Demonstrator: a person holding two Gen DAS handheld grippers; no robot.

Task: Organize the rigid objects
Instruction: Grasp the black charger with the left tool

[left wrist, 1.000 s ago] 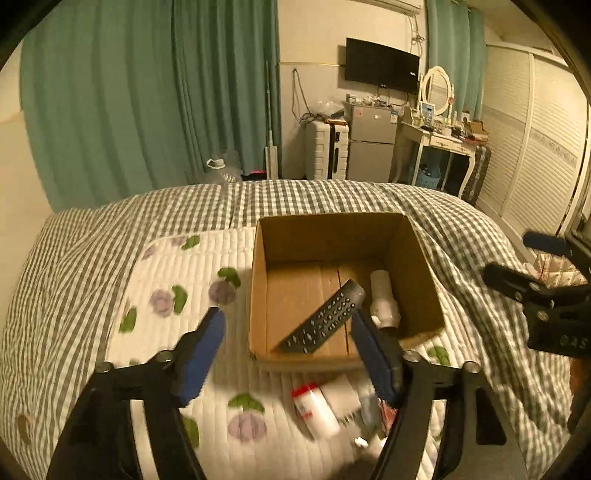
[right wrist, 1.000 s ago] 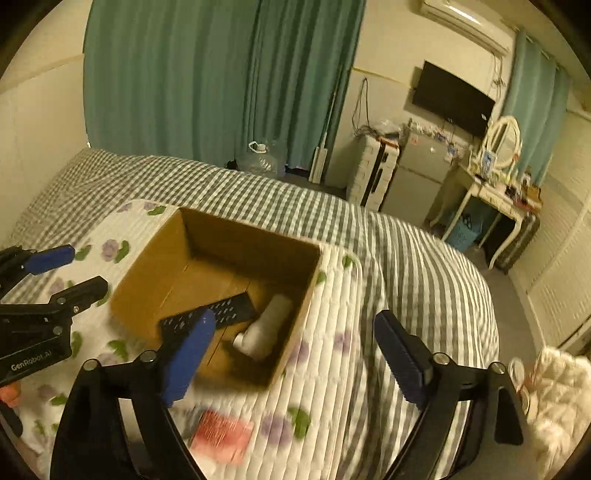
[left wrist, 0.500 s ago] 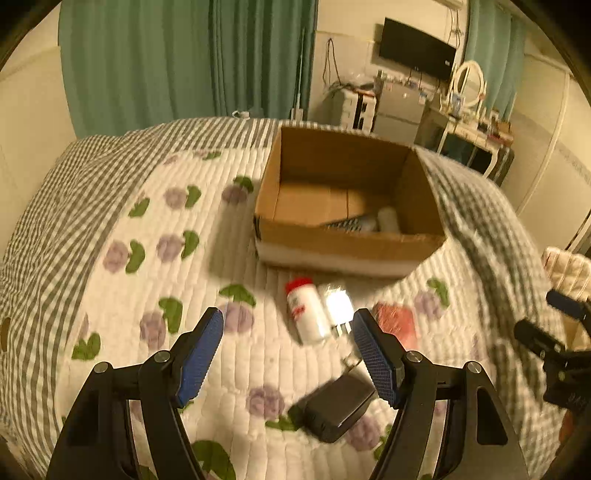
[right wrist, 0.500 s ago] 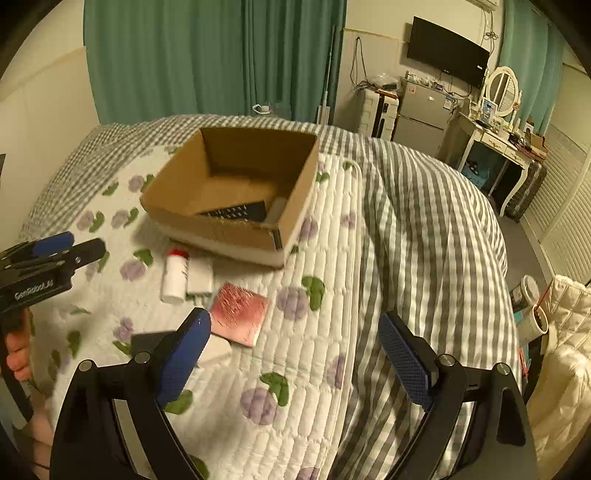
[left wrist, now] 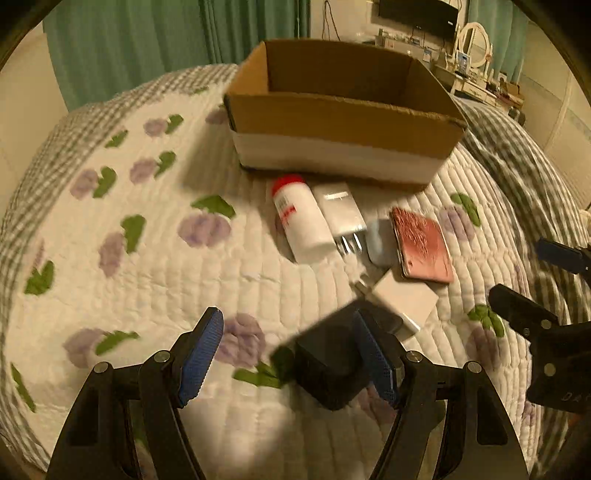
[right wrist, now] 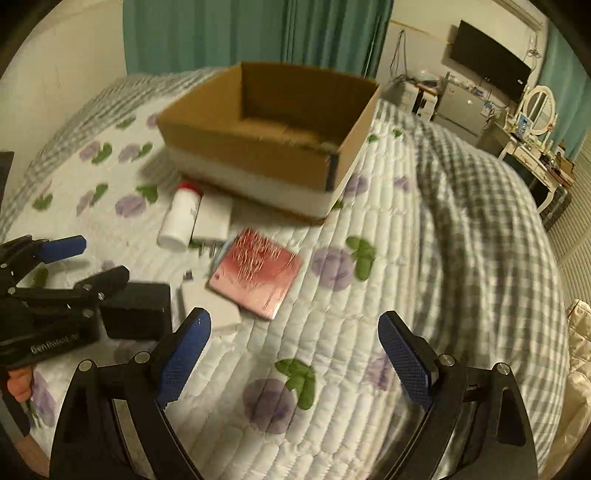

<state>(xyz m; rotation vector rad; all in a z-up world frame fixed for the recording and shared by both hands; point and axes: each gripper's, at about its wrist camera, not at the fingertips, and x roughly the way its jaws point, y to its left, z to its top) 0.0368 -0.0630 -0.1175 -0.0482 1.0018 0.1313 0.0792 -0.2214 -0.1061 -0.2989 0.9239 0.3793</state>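
Note:
A cardboard box (left wrist: 343,110) stands on the quilt; it also shows in the right wrist view (right wrist: 258,147). In front of it lie a white bottle with a red cap (left wrist: 301,218), a white plug adapter (left wrist: 343,216), a pink flat case (left wrist: 421,243), a white box (left wrist: 404,301) and a black block (left wrist: 328,365). My left gripper (left wrist: 291,356) is open and low over the quilt, its right finger against the black block (right wrist: 136,310). My right gripper (right wrist: 295,350) is open and empty, near the pink case (right wrist: 258,271).
The bed has a white flowered quilt (left wrist: 166,258) over a grey checked cover (right wrist: 480,221). Green curtains (right wrist: 258,33), a TV (right wrist: 487,70) and a dressing table (right wrist: 535,140) stand behind the bed. The bed's right edge drops off near a cream cushion (right wrist: 580,350).
Both grippers have come down and back from above the box toward the loose items on the quilt. The left gripper now reaches the black block. Both stay open.

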